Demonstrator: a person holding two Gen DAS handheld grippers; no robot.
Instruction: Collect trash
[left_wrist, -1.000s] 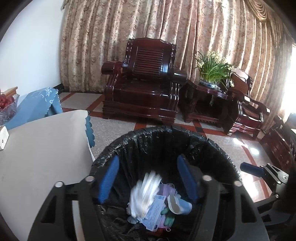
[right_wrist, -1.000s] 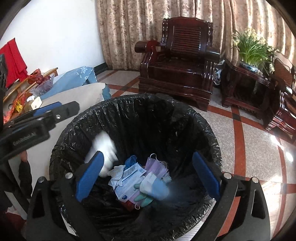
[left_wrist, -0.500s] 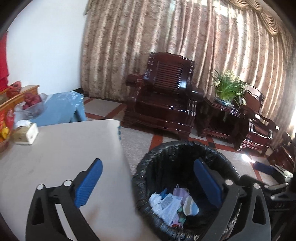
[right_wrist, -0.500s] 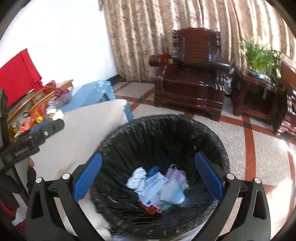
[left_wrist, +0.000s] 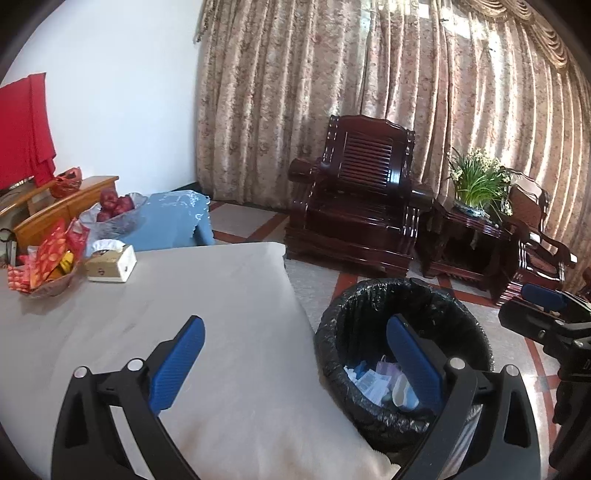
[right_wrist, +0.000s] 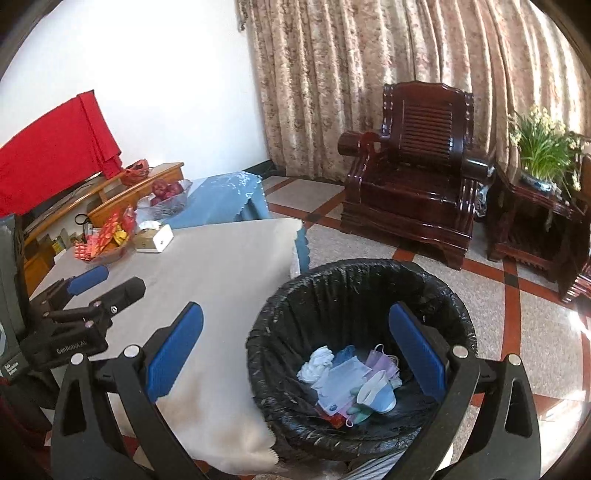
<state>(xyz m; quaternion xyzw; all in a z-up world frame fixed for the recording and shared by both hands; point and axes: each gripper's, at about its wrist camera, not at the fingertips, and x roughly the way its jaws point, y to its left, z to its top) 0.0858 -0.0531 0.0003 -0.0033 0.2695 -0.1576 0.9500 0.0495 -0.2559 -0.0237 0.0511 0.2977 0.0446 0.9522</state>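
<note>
- Two grippers, left gripper (left_wrist: 295, 365) and right gripper (right_wrist: 295, 350), both spread wide, nothing between pads; left's jaws just finished opening.
- Trash bin (right_wrist: 369, 280) upright, mouth up, beside the bench (right_wrist: 221, 266).
- Trash (right_wrist: 351, 380) lies jumbled inside; long axis hard to tell.

bin liner (right_wrist: 354, 295): thin black plastic, crinkled and shiny
trash (right_wrist: 351, 380): crumpled white tissue, printed paper, soft mask cloth
tablecloth (left_wrist: 207, 295): matt beige cloth, smooth
armchair (left_wrist: 358, 206), at 12 o'clock from the bin: dark wood, glossy lacquer
curtains (left_wrist: 424, 92): heavy patterned cloth
floor (right_wrist: 535, 332): polished speckled stone
finger pads (right_wrist: 173, 350): blue ribbed, matt
</note>
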